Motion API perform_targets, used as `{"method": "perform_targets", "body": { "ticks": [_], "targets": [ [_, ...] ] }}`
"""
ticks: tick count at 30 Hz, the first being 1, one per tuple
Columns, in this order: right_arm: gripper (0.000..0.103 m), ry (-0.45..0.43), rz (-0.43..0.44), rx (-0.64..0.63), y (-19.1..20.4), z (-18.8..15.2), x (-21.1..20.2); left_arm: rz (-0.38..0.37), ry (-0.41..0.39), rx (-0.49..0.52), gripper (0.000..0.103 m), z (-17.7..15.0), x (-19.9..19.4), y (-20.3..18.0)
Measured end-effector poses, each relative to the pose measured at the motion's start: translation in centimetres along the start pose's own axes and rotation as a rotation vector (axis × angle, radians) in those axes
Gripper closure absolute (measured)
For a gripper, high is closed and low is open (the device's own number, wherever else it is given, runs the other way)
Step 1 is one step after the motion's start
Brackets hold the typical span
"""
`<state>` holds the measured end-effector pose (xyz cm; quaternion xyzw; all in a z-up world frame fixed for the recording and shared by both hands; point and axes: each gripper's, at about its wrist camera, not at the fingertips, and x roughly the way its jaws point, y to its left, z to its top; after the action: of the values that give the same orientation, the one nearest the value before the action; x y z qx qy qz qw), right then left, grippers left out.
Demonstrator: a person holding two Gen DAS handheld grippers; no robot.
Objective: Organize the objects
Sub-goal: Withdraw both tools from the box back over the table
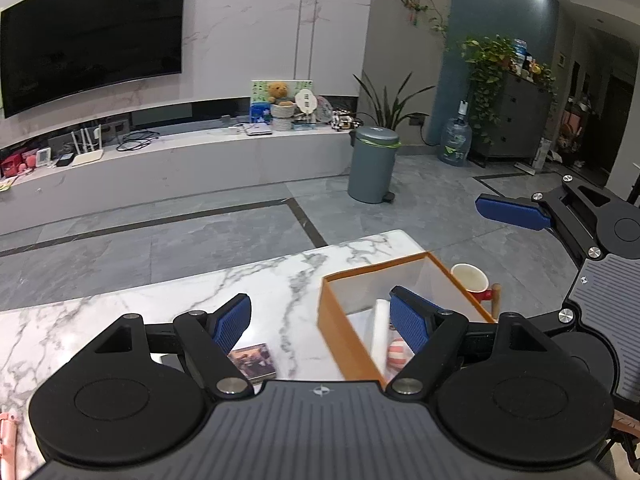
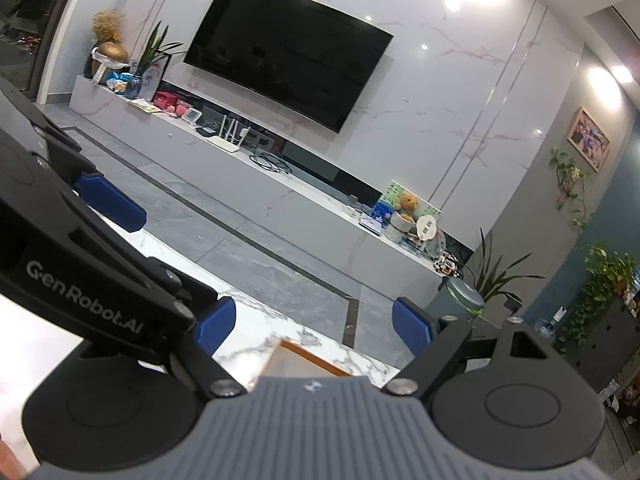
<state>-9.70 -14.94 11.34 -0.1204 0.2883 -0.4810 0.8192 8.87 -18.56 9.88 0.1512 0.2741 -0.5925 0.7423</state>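
Though the left gripper (image 1: 320, 320) covers its near end, the open orange cardboard box (image 1: 352, 320) lies on the white marble table (image 1: 200, 300), long axis running away toward the table's far right corner. Inside it, a white sheet (image 1: 380, 332) and a pink striped ball (image 1: 396, 354) are half hidden behind a blue pad. Just beyond the box stands a red mug (image 1: 472, 280), partly cut off. Both the left gripper and right gripper (image 2: 312, 324) gape wide, empty. From the right wrist, only the box's corner (image 2: 296, 356) shows.
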Motion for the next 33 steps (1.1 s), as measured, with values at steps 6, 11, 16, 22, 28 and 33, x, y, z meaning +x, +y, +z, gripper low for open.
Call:
{"method": "perform_targets", "body": {
  "ticks": [6,11,16,22,28,33],
  "targets": [
    [0.017,-0.01,0.029,-0.011,2.6,1.0,0.5,0.019,-0.004,-0.038,0.011,-1.1,-0.5,2.8],
    [0.017,-0.001,0.061,-0.015,5.3,1.6,1.7,0.022,0.011,-0.073,0.011,-2.4,0.1,5.7],
    [0.017,0.023,0.101,-0.026,7.8,1.5,3.4,0.027,0.041,-0.091,0.011,-3.9,1.0,7.9],
    [0.017,0.072,0.139,-0.006,9.9,0.7,6.1,0.03,0.091,-0.127,0.011,-5.5,2.8,10.1],
    [0.017,0.119,0.172,-0.003,11.5,-0.8,8.5,0.019,0.134,-0.155,0.011,-7.2,4.8,11.8],
    [0.017,0.162,0.198,0.031,12.3,-2.3,10.7,0.01,0.17,-0.184,0.011,-8.4,6.7,12.6]
  ]
}}
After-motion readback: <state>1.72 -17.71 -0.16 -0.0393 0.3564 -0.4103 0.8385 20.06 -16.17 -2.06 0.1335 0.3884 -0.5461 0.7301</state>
